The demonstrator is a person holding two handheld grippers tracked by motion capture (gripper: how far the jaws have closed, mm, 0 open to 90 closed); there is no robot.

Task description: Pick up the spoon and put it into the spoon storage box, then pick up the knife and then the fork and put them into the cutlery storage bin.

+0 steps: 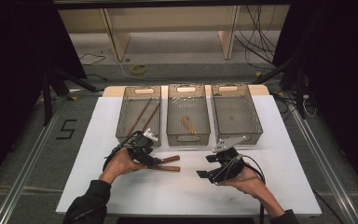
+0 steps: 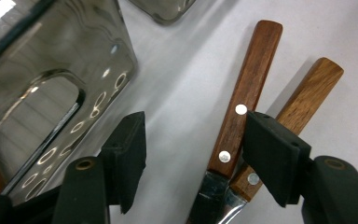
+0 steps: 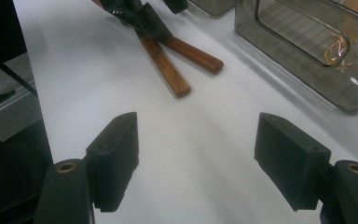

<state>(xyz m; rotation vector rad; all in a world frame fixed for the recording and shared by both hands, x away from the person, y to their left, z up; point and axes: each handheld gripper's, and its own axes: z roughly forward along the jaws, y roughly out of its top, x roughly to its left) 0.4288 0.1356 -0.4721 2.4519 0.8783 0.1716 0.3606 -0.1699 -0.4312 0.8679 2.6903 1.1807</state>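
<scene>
The left tool (image 2: 191,149), jaws open, straddles two wooden-handled knives (image 2: 247,98); it should centre on one handle before closing. The right tool (image 3: 196,158) hovers open.

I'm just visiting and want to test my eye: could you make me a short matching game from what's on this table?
Things:
1. left gripper
2. right gripper
3. left bin
4. middle bin

States:
A. holds two long thin brown sticks
B. holds one short wooden-handled piece
C. jaws open over bare white tabletop
D. jaws around two wooden knife handles lying crossed on the table

Pairs: 1-D, 2-C, 3-A, 4-B
</scene>
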